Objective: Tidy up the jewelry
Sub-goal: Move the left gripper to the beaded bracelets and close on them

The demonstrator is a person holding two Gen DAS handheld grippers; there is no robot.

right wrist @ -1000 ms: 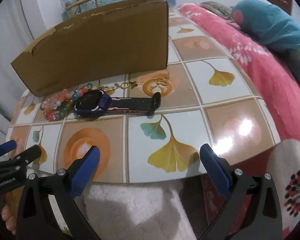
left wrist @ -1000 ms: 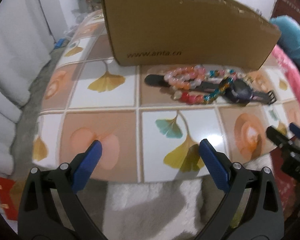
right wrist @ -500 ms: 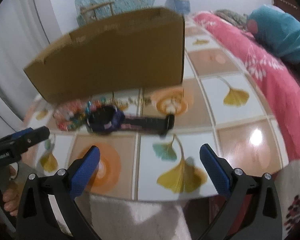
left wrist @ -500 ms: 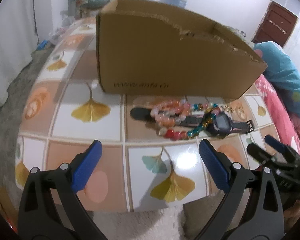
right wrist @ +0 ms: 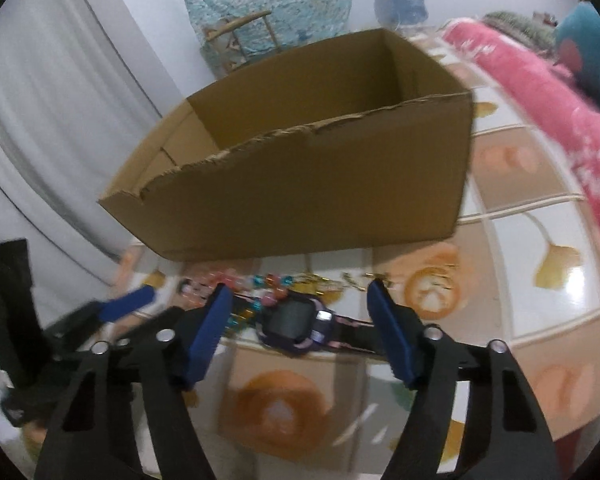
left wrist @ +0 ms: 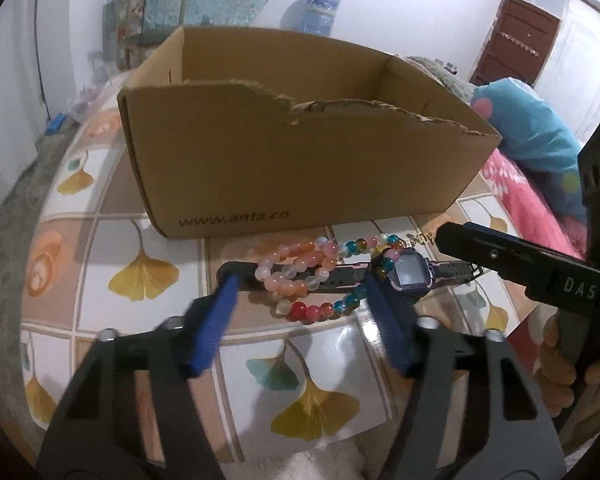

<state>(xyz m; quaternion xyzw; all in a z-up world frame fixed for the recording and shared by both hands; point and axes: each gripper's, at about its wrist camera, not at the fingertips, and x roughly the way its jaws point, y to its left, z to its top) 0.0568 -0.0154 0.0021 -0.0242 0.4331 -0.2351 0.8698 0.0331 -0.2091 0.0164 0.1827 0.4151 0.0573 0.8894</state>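
A pile of jewelry lies on the tiled table in front of an open cardboard box (left wrist: 300, 168): a pink bead bracelet (left wrist: 296, 268), a multicolour bead bracelet (left wrist: 332, 306), a gold chain (left wrist: 420, 237) and a dark purple watch (left wrist: 410, 274). My left gripper (left wrist: 300, 304) is open, its blue pads on either side of the bracelets. My right gripper (right wrist: 300, 320) is open, its pads on either side of the watch (right wrist: 296, 322). The box (right wrist: 300, 200) looks empty where I can see inside.
The table (left wrist: 120, 248) has a gingko-leaf tile pattern and a rounded near edge. A pink bedspread (right wrist: 560, 92) and a teal pillow (left wrist: 532, 128) lie to the right. White curtains (right wrist: 60, 120) hang at the left.
Both grippers have moved forward and down over the table to the jewelry pile. The box interior now shows. Both remain open.
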